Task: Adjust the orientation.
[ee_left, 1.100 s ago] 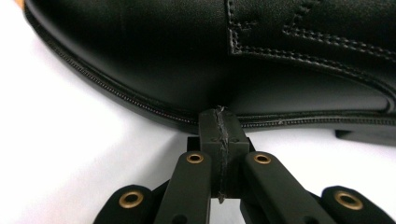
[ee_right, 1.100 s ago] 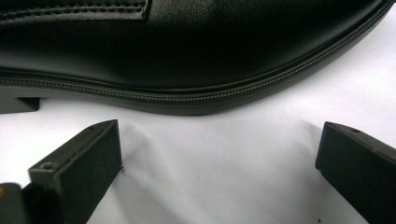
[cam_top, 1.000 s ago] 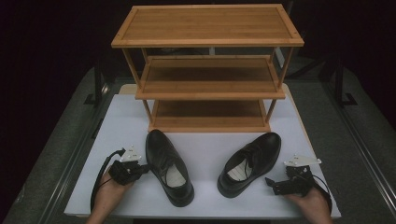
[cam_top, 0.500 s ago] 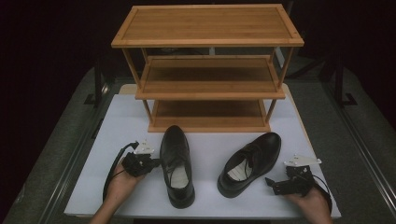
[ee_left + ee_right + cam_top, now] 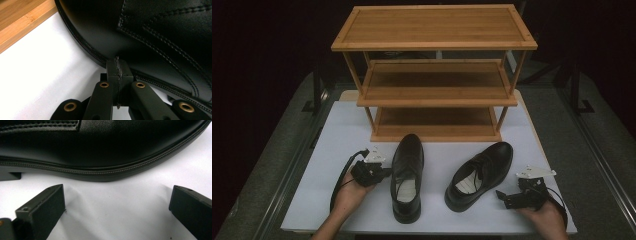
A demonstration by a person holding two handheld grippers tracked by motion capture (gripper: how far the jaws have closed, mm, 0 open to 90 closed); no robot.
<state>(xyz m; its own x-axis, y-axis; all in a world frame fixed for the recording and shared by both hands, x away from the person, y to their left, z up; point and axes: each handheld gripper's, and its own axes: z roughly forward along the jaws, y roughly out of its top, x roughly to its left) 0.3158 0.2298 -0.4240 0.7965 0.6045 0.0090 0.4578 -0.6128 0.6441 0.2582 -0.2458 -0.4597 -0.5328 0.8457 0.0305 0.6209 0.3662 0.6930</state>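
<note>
The left gripper (image 5: 384,172), jaws pressed together, touches the sole edge of the left black dress shoe (image 5: 407,176), which lies toe toward the bamboo shoe rack (image 5: 434,75), long axis running straight away from the person. The left hand (image 5: 349,192) cradles it palm-up. The right gripper (image 5: 503,197), jaws wide apart, sits just beside the right black dress shoe (image 5: 480,172), angled toe up-right on the white table (image 5: 337,150).

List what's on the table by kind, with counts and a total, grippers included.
Black dress shoes: 2 (left shoe, right shoe)
Wooden shoe racks: 1 (three-shelf rack)
Handheld grippers: 2 (left gripper, right gripper)
Total: 5
</note>
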